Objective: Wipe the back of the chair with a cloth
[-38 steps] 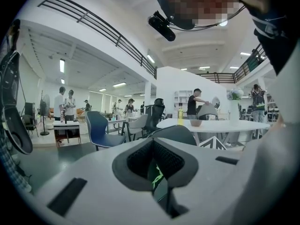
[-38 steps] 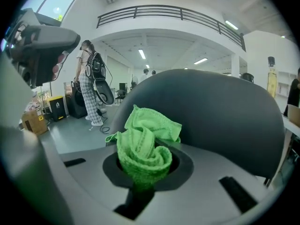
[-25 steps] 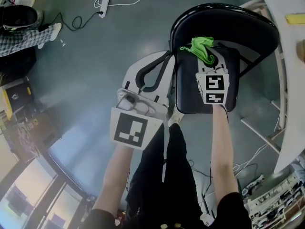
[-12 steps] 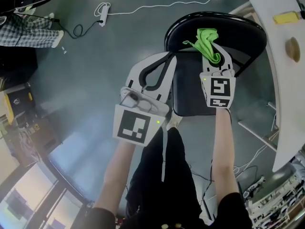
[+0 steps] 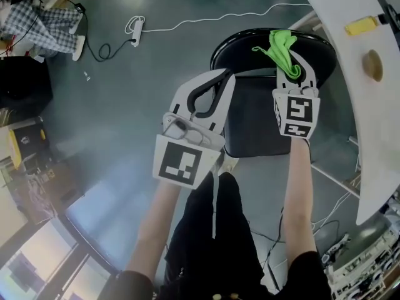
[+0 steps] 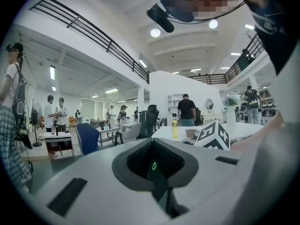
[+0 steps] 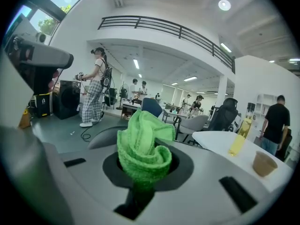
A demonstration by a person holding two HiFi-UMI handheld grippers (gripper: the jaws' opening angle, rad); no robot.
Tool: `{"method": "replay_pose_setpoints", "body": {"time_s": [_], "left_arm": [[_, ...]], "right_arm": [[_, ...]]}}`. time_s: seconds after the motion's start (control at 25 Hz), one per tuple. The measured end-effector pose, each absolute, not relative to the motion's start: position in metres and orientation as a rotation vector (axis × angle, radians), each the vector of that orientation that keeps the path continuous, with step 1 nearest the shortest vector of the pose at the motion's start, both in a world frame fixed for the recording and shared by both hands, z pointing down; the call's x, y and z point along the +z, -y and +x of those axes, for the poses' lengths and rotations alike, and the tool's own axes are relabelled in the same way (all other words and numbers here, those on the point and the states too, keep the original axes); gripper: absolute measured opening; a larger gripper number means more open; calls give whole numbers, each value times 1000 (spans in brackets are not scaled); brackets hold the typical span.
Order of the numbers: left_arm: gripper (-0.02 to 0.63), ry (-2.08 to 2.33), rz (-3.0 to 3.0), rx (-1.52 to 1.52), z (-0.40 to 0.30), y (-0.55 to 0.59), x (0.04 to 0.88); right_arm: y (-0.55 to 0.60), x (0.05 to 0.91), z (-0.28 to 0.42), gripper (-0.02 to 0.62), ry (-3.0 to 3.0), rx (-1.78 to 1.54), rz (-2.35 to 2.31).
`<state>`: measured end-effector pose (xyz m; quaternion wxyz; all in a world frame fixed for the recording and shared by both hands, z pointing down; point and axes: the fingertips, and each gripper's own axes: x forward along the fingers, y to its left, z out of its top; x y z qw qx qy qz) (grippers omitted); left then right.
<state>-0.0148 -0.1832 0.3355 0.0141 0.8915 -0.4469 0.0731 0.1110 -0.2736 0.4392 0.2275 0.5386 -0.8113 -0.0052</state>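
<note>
The green cloth is pinched in the right gripper, whose jaws are shut on its lower fold. Most of the bunched fabric sticks out past the jaw tips toward 12 o'clock. In the right gripper view the cloth fills the notch between the jaws and rises above it as a rolled wad. From the head view the wad lies over the top rim of the black chair, at the rim's 1 o'clock part; whether it touches the rim cannot be told.

The left gripper has its jaws closed tip to tip on nothing, which its own view confirms. It hangs off the chair's 9 o'clock side, with its tips just beside the rim of the back.

Both forearms reach straight forward from the body, the right one stretched farther and lying over the seat. The left wrist is turned so that its gripper points toward 1 o'clock.

At the chair's 3 o'clock a white table stands close, its edge near the right end of the back. Toward 9 and 10 o'clock the grey floor lies open, with a power strip and its white cable well apart at 11 o'clock.
</note>
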Motion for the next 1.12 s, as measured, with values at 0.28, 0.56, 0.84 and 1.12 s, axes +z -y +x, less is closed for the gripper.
{"method": "replay_pose_setpoints", "body": {"time_s": [0.28,0.56,0.84,1.12], "left_arm": [[6,1366,2783,237,-8,181,337],[6,1371,2747,256,-12,181,352],[6,1381,2727,259,-17,185,360],[6,1381,2702,258,-17,185,367]], "right_arm": [[285,453,121,43,2192,0,1460],[292,468,120,43,2192,3,1439],[291,476,119,43,2199,-1,1433],[286,487,120,43,2197,6,1417]]}}
